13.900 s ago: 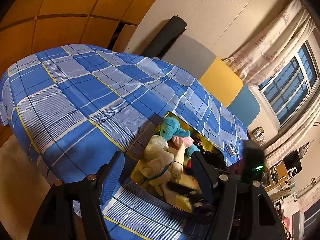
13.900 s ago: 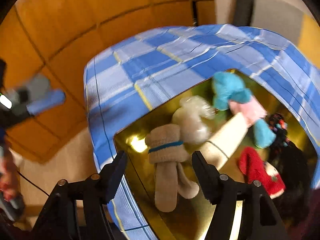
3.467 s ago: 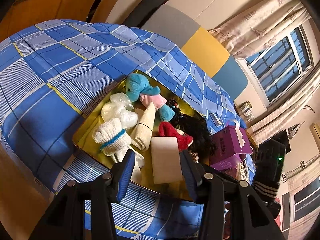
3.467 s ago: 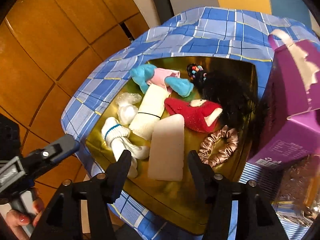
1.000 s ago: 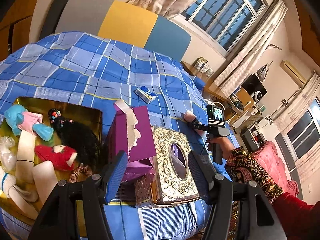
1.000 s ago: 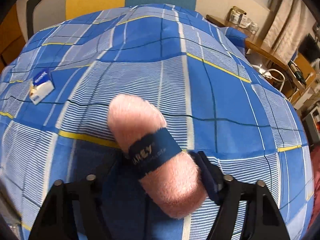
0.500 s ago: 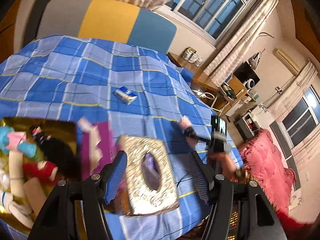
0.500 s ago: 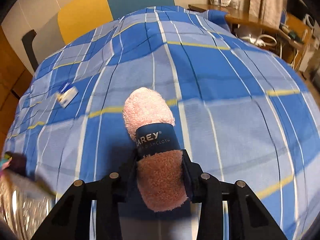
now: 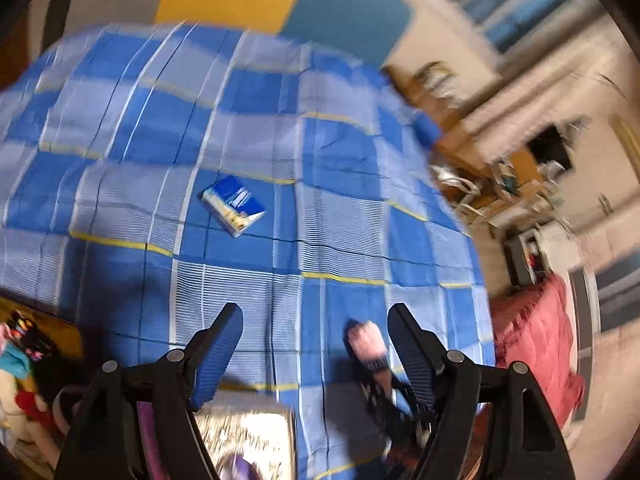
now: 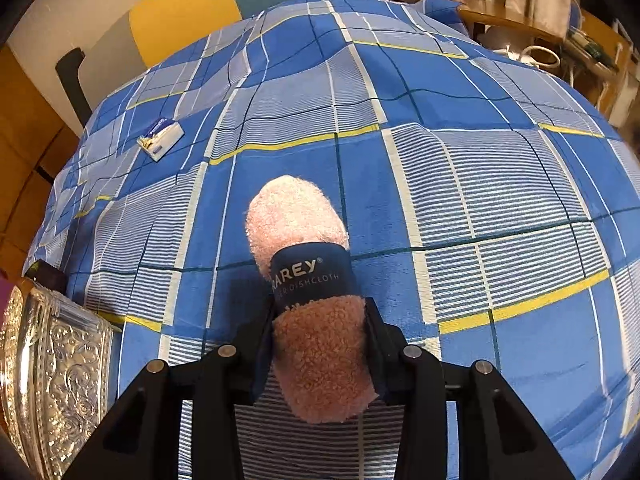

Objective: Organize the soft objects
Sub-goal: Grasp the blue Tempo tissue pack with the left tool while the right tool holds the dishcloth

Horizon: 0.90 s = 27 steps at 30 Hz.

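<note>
Gripping a rolled pink dishcloth [image 10: 316, 320] over the plaid bedspread [image 10: 460, 168].
Right gripper [image 10: 320, 344] pinching the roll; left gripper [image 9: 316, 344] hanging spread, holding nothing.

dishcloth [image 10: 320, 320]: fluffy pink terry, matt | bedsheet [image 10: 460, 160]: smooth woven cloth | tissue box [image 10: 52, 380]: glossy embossed metal-look

Bed [image 10: 460, 168] covered by a blue, white and yellow checked sheet, lightly creased. Lying directly on it: a small blue-and-white packet [image 10: 161, 139] flat near the far side, well apart from everything else; an ornate silver box [image 10: 52, 364] at the near left edge; beside that, in the blurred left wrist view, a gold tray [image 9: 70, 334] holding soft toys. A rolled pink cloth [image 10: 308, 276] with a dark blue band is at the middle; contact with the sheet cannot be told.
</note>
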Tool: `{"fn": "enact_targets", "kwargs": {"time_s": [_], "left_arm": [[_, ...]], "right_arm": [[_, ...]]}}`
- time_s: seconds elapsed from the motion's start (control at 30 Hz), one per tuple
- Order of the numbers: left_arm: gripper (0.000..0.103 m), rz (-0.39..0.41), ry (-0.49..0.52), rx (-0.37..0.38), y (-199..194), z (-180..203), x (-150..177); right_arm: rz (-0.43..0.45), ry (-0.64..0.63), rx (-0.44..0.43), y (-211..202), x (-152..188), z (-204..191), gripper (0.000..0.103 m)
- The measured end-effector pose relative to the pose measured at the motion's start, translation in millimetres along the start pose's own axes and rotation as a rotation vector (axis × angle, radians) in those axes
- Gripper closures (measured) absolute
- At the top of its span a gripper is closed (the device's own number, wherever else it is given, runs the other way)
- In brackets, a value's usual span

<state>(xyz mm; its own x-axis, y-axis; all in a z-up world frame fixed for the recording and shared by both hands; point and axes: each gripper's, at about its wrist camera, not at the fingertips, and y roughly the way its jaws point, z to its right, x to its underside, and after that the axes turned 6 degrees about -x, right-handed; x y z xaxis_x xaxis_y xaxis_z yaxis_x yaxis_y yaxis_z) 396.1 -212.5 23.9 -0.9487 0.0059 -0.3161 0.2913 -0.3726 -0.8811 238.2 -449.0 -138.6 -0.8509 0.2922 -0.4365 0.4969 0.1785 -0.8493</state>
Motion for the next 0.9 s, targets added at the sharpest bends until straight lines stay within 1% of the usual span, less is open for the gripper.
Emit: {"fn": "enact_targets", "kwargs": {"time_s": [0.03, 0.1, 0.17, 0.27, 0.33, 0.37, 0.47, 0.57, 0.63, 0.73, 0.77, 0.83, 0.9], "left_arm": [[0.027, 0.002, -0.020, -0.027, 13, 0, -7], [0.027, -0.030, -0.026, -0.072, 45, 2, -22], [0.027, -0.070, -0.092, -0.094, 80, -5, -34], [0.027, -0.123, -0.199, -0.106, 123, -19, -48], [0.027, -0.128, -0.240, -0.117, 142, -25, -58], [0.027, -0.114, -0.265, -0.134, 151, -30, -63], [0.027, -0.103, -0.303, -0.160, 169, -36, -74], [0.027, -0.097, -0.319, -0.198, 183, -40, -82], [0.026, -0.100, -0.305, -0.198, 192, -39, -86], [0.026, -0.111, -0.277, -0.224, 200, -38, -88], [0.028, -0.119, -0.271, -0.240, 203, -39, -87], [0.029, -0.103, -0.285, -0.237, 204, -45, -85], [0.037, -0.090, -0.268, -0.261, 201, -46, -85]], "right_arm": [[-0.005, -0.004, 0.001, 0, 0, -1, 0.062], [-0.019, 0.008, -0.010, -1, 0, 0, 0.062], [-0.032, 0.018, -0.023, -1, 0, 1, 0.062], [-0.050, 0.038, -0.050, -2, -1, 3, 0.062], [-0.058, 0.067, -0.086, -3, -1, 5, 0.062], [-0.060, 0.075, -0.102, -4, -1, 6, 0.062], [-0.061, 0.077, -0.113, -5, -2, 4, 0.062], [-0.067, 0.077, -0.129, -5, -1, 1, 0.062], [-0.069, 0.072, -0.136, -5, 0, -2, 0.062], [-0.071, 0.063, -0.135, -6, 0, -5, 0.062], [-0.073, 0.064, -0.137, -7, 1, -5, 0.062], [-0.076, 0.070, -0.135, -6, 2, -4, 0.062], [-0.081, 0.073, -0.138, -6, 2, -5, 0.062]]}}
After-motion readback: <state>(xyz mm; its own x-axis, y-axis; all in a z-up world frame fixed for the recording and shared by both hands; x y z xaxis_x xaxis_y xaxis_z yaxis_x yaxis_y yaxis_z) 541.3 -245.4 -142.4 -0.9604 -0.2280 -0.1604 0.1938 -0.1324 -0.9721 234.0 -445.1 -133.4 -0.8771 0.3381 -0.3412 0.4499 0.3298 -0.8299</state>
